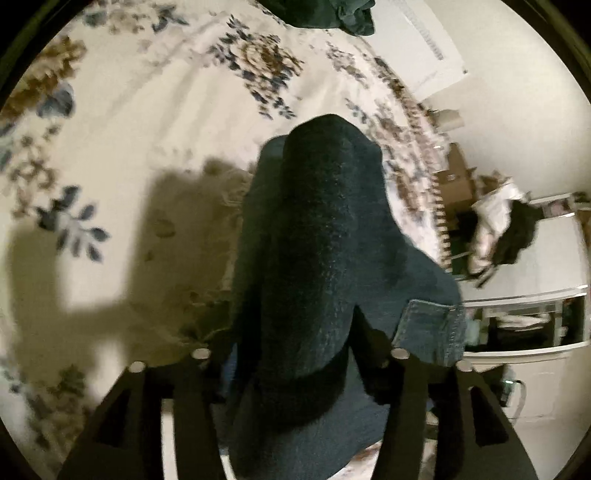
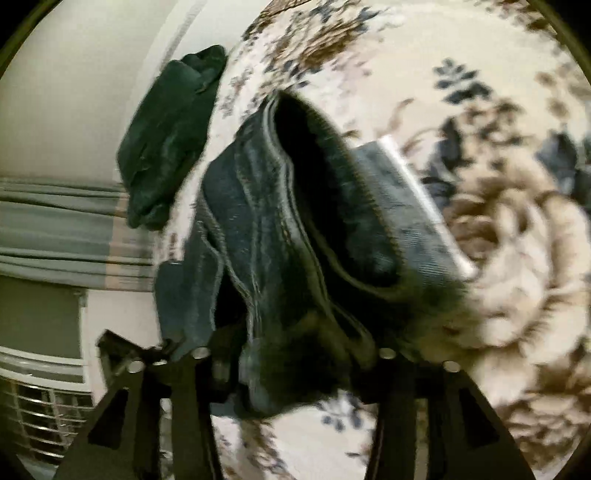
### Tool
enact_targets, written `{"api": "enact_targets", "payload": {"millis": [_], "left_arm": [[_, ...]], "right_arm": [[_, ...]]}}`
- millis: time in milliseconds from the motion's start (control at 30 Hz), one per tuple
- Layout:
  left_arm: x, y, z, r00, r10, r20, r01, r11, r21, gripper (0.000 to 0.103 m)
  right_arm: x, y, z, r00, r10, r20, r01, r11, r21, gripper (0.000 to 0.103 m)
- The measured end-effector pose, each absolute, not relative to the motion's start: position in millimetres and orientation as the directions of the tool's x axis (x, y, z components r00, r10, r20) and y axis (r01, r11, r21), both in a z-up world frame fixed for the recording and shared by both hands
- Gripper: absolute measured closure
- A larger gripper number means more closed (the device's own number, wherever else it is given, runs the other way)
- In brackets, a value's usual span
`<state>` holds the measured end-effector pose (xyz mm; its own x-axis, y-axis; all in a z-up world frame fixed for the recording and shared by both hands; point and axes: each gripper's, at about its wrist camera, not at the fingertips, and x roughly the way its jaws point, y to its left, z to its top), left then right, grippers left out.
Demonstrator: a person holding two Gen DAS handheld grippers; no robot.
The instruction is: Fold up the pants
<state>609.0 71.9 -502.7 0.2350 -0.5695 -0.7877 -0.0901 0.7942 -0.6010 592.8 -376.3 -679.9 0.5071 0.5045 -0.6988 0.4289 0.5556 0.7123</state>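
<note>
Dark blue denim pants (image 1: pixel 317 236) hang from my left gripper (image 1: pixel 295 354), which is shut on them above the flowered bedspread (image 1: pixel 147 110). A back pocket (image 1: pixel 432 325) shows at the right. In the right wrist view the same pants (image 2: pixel 280 221) hang bunched, waistband open, from my right gripper (image 2: pixel 295 354), which is shut on the denim. Both views are blurred by motion.
A dark green garment (image 2: pixel 166 147) lies at the bed's far edge; it also shows in the left wrist view (image 1: pixel 332 14). Beyond the bed are cardboard boxes and clothes (image 1: pixel 491 229), white furniture (image 1: pixel 517 332), a curtain (image 2: pixel 55 229) and a vented unit (image 2: pixel 37 406).
</note>
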Motion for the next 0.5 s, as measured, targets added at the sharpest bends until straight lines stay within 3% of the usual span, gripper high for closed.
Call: {"api": "enact_targets", "payload": {"millis": [100, 200, 300, 367, 500], "left_arm": [[600.8, 64.8, -486.3, 0.245, -0.426, -0.871, -0.085, 0.885, -0.457, 0.025], [586.6, 51.9, -468.1, 0.277, -0.294, -0.915, -0.033, 0.949, -0.315, 0.013], [565.9, 35.9, -448.5, 0.306, -0.227, -0.925, 0.014, 0.972, -0.234, 0.013], [552.8, 25.3, -436.5, 0.334, -0.187, -0.924, 0.038, 0.982, -0.185, 0.013], [526.7, 4.8, -407.1, 0.383, -0.138, -0.913, 0.051, 0.99, -0.128, 0.013]], "right_arm": [[586.9, -382.8, -673.9, 0.467, 0.448, -0.763, 0.453, 0.62, 0.641, 0.033], [583.1, -378.0, -655.3, 0.417, 0.323, -0.849, 0.448, 0.74, 0.502, 0.019], [581.1, -360.1, -622.1, 0.393, 0.126, -0.911, 0.395, 0.872, 0.291, 0.014], [578.4, -344.6, -601.7, 0.387, -0.001, -0.922, 0.361, 0.92, 0.15, 0.003], [560.5, -322.3, -563.2, 0.427, -0.126, -0.895, 0.321, 0.947, 0.02, 0.0]]}}
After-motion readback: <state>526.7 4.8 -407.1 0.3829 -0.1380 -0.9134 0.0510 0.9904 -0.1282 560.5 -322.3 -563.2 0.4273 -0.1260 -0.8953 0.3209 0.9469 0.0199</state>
